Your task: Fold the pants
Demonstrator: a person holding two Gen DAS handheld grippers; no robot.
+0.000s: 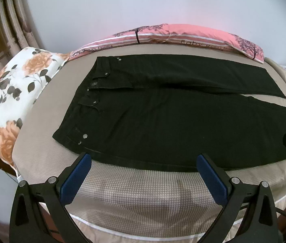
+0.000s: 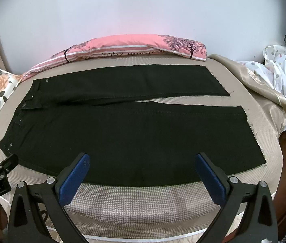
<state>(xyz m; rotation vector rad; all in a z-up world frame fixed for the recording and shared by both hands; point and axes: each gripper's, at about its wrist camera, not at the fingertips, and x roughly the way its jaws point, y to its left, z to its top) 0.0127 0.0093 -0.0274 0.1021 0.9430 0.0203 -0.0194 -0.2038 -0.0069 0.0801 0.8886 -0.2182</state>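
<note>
Pants [image 1: 163,121]: black, spread flat on the bed [image 1: 143,198], waistband toward the floral pillow [image 1: 15,93], legs side by side.
My left gripper [image 1: 144,164]: fingers wide apart, holding nothing, above the pants' near edge by the waist.
My right gripper [image 2: 143,163]: fingers wide apart, holding nothing, above the pants' near leg.
Pink pillow [image 2: 126,46]: beyond the pants' far leg.
</note>
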